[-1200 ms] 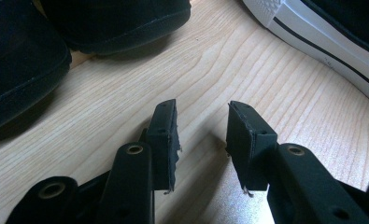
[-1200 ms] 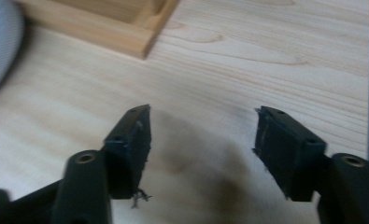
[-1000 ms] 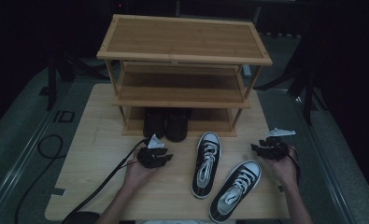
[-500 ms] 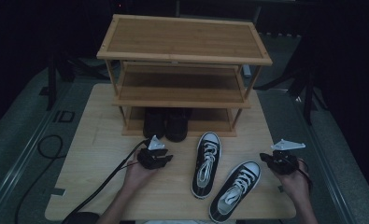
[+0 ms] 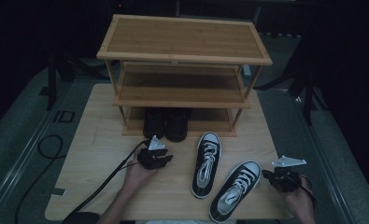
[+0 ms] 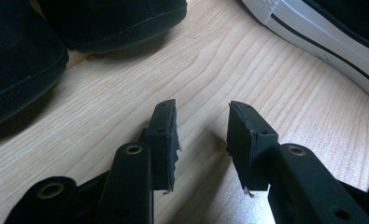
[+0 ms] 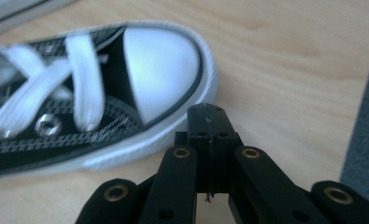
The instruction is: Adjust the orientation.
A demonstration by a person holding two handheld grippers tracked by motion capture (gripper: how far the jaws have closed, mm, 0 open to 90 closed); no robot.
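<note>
- Sneakers (image 5: 234, 189), black and white, lie side by side on the wooden surface (image 5: 93, 154) before the shoe rack (image 5: 182, 56).
- Right gripper (image 7: 209, 116): fingers clenched on nothing, just beside the nearer sneaker's toe.
- Left gripper (image 6: 201, 126): fingers spread apart, empty, near black shoes (image 5: 166, 123).

A pale wooden table (image 5: 93, 140) with a light grain carries everything; a three-tier bamboo shoe rack (image 5: 184, 44) stands on its far half, its top and middle shelves bare; a pair of black shoes (image 5: 166, 123) sits side by side at the rack's lowest level, toes toward the near edge; two black-and-white laced sneakers (image 5: 206, 163) lie directly on the tabletop in front of the rack, right of centre; the one nearer the rack points roughly straight at it; the other sneaker (image 5: 236, 189) lies just beside it, angled, heel close to the near edge; grey carpeted floor (image 5: 350, 177) surrounds the table.
</note>
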